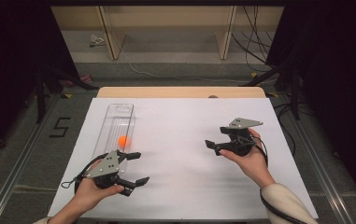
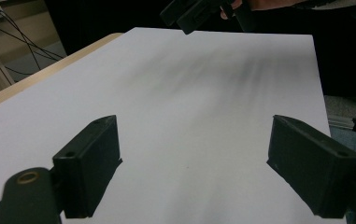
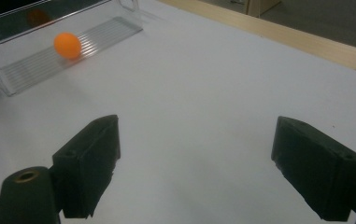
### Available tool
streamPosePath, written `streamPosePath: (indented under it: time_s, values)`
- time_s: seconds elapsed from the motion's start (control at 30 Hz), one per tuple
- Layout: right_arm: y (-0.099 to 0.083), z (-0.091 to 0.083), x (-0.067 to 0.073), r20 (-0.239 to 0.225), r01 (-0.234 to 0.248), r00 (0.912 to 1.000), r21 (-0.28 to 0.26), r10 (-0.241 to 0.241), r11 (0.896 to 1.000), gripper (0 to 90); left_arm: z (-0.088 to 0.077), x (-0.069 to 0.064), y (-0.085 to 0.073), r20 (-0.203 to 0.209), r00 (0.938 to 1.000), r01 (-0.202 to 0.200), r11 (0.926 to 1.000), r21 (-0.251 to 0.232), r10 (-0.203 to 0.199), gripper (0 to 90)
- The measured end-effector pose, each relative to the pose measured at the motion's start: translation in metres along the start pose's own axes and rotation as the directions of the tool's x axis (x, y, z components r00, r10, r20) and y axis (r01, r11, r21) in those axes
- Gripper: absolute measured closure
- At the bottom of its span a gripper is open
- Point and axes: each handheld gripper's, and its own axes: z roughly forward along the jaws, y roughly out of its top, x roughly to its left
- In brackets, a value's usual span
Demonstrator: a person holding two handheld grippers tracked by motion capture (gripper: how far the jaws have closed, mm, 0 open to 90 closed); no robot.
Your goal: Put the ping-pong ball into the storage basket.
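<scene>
- On the white-covered worktop [image 1: 185, 154], a small orange ball [image 1: 123, 140] lies inside a long clear plastic tray [image 1: 115, 128] at the left side.
- Just beside the tray's near end, the left gripper [image 1: 137, 168] has its jaws spread, empty.
- Well apart, the right gripper [image 1: 213, 145] has its jaws spread, holding nothing.

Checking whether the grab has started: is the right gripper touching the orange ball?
Apart. The right gripper view shows white table between its open jaws and the orange ball in the clear tray.

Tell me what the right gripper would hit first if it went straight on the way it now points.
Probably the clear tray holding the orange ball. The right gripper, jaws wide open, points across bare white table toward it; depth is uncertain, so it might pass just beside the tray.
</scene>
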Motion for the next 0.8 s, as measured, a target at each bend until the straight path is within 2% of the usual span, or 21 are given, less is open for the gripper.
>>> streamPosePath:
  time_s: [0.33, 0.8]
  values:
    - [-0.014, -0.016, -0.004, 0.019, -0.015, 0.9997, 0.003, 0.015, 1.000, 16.4, 0.000, 0.000, 0.000, 0.000, 1.0000, 0.000, 1.0000, -0.001, 0.000, 16.4]
    - [-0.024, -0.027, -0.003, 0.027, -0.030, 0.9992, 0.012, 0.029, 0.999, 16.4, 0.000, 0.000, 0.000, 0.000, 1.0000, 0.000, 1.0000, 0.000, 0.000, 16.4]
